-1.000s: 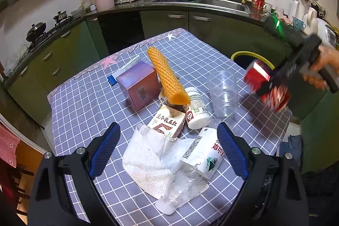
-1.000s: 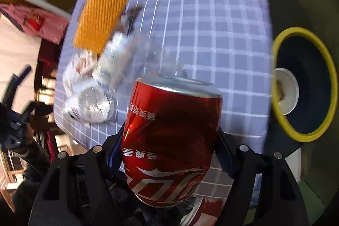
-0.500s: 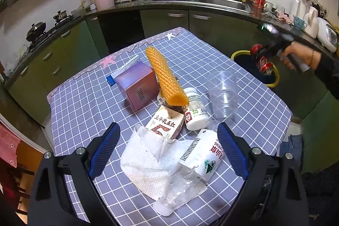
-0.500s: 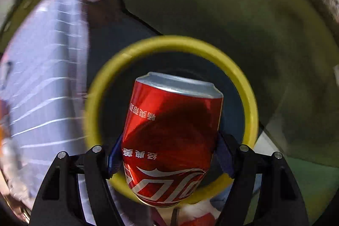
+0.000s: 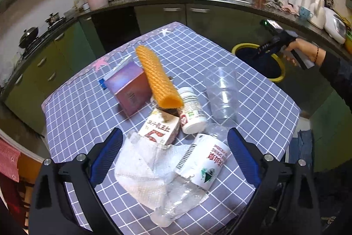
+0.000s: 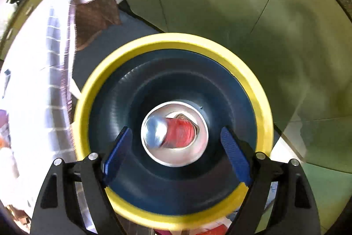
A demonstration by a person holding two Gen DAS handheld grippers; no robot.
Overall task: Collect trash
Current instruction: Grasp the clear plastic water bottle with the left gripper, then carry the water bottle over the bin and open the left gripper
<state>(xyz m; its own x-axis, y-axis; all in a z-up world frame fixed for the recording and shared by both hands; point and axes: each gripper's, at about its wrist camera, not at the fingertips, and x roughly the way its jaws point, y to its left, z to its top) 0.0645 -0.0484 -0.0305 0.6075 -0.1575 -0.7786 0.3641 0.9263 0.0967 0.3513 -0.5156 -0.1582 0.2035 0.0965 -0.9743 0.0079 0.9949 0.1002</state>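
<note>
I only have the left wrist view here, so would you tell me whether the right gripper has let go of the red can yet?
Observer: Yes. The right gripper is open and empty above the bin.
Operator: Thanks. Where is the can now?
Observer: The red can is inside the bin, blurred, over a white bowl-like container at the bottom.
Operator: Is the can centred in the bin?
Observer: Roughly, yes; it appears well inside the yellow rim on all sides.
</note>
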